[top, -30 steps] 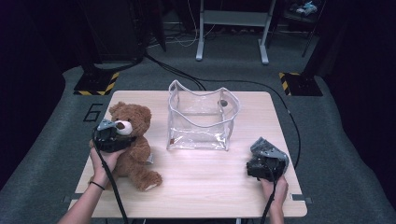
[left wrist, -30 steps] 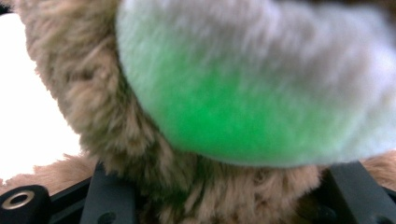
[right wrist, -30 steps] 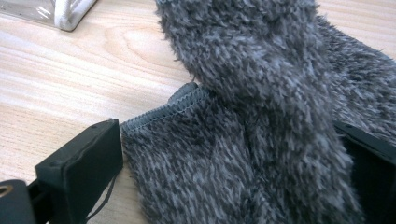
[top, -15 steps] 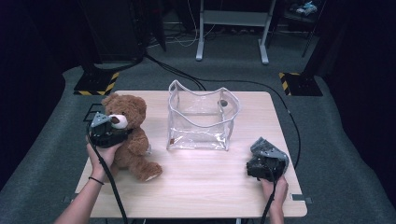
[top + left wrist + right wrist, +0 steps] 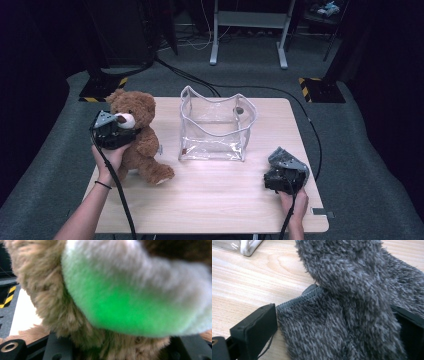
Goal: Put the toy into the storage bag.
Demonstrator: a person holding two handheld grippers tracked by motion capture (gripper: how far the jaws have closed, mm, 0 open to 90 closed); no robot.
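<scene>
A brown teddy bear (image 5: 145, 145) hangs upright over the table's left side, one foot low near the wood. My left gripper (image 5: 131, 136) is shut on its neck from the left. In the left gripper view the bear's pale muzzle (image 5: 130, 302), lit green, looms above the jaws, and brown fur fills my left gripper (image 5: 120, 347). Near the front right edge rests my right gripper (image 5: 275, 167). In the right gripper view a grey fuzzy cloth (image 5: 352, 290) lies bunched on the wood, and my right gripper (image 5: 337, 325) is shut on it.
A clear plastic bag (image 5: 215, 130) with white trim stands open-topped at the middle of the wooden table (image 5: 215, 195); its corner (image 5: 247, 246) shows ahead of the right gripper. Cables trail from both grippers. Striped stand bases (image 5: 102, 90) and a metal frame (image 5: 250, 30) sit on the floor behind.
The left gripper has lifted the teddy bear and carried it a little toward the far left of the table. The right gripper has stayed where it was.
</scene>
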